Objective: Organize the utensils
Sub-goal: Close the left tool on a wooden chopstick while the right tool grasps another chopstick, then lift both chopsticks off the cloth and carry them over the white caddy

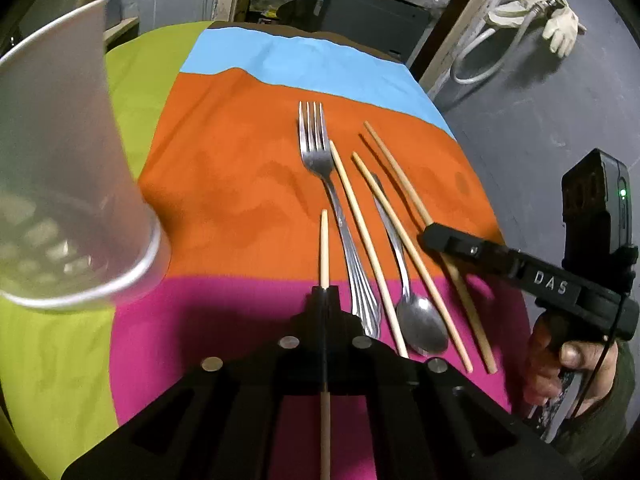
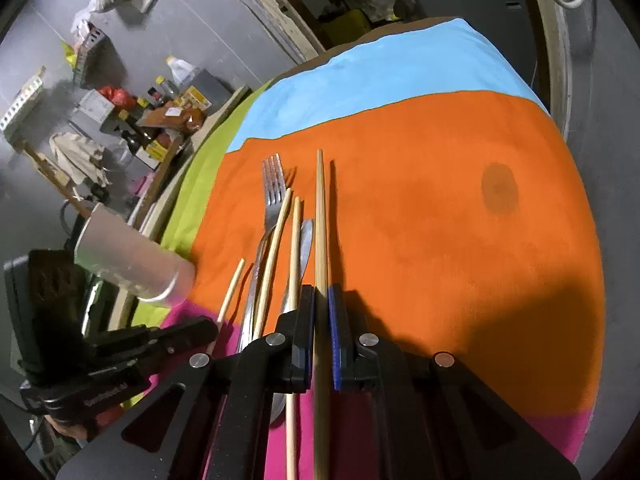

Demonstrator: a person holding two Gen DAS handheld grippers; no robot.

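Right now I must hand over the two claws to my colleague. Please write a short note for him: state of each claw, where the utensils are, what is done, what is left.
Left claw: shut on one chopstick.
Right claw: shut on another chopstick, the rightmost one.
On the cloth: fork, spoon and two more chopsticks, lying side by side between the claws.
The cup lies tipped on the left side.
Done: both sticks gripped; whether the cup holds anything cannot be seen.
Left: probably deliver the held sticks, then the rest.
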